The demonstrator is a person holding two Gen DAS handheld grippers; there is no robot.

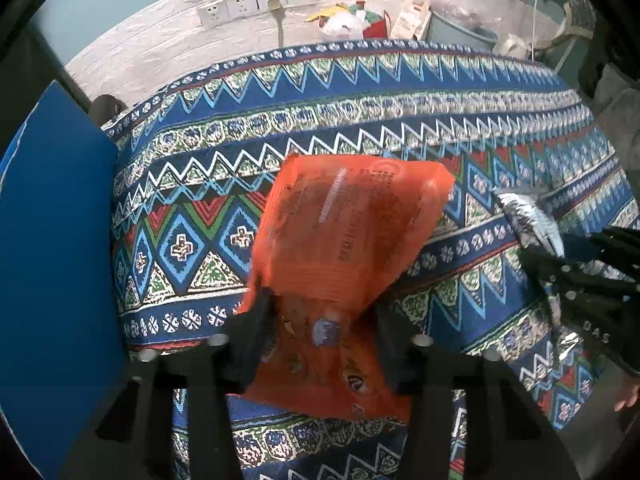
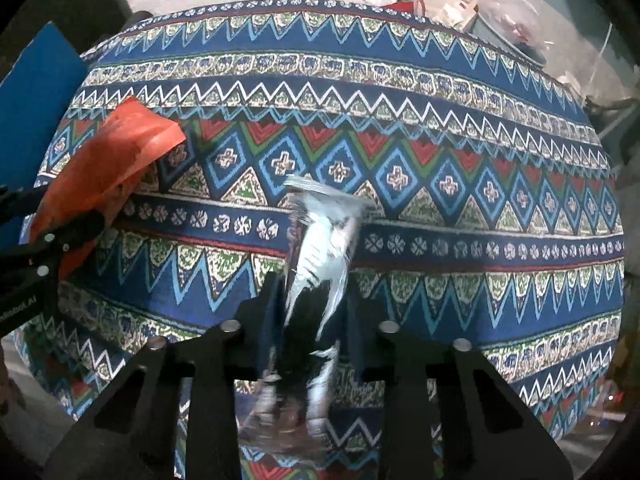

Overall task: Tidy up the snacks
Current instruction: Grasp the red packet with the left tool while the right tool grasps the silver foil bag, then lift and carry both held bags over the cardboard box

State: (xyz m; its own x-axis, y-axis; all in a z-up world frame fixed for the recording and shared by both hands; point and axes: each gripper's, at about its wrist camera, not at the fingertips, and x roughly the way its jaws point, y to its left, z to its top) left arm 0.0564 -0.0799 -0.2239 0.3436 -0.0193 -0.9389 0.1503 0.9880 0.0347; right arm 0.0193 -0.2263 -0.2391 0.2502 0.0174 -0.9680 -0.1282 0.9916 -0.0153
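Hanging above the tabletop [image 2: 440,92], an orange packet [image 1: 344,248] is clamped by the left hand-held gripper [image 1: 324,336], a silver packet [image 2: 320,248] by the right hand-held gripper [image 2: 316,312], presumably for sorting.

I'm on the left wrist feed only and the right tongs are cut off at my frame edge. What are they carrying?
Observer: The right tongs are shut on a silver foil snack packet, gripped at its lower half.
Operator: Is it resting on the cloth?
Observer: It looks lifted, its upper end sticking out over the patterned tablecloth, though blur makes contact hard to rule out.
Operator: How does my orange packet look from there?
Observer: From the right wrist view, the orange snack packet slants up and right from the left tongs, its top edge near the blue board.
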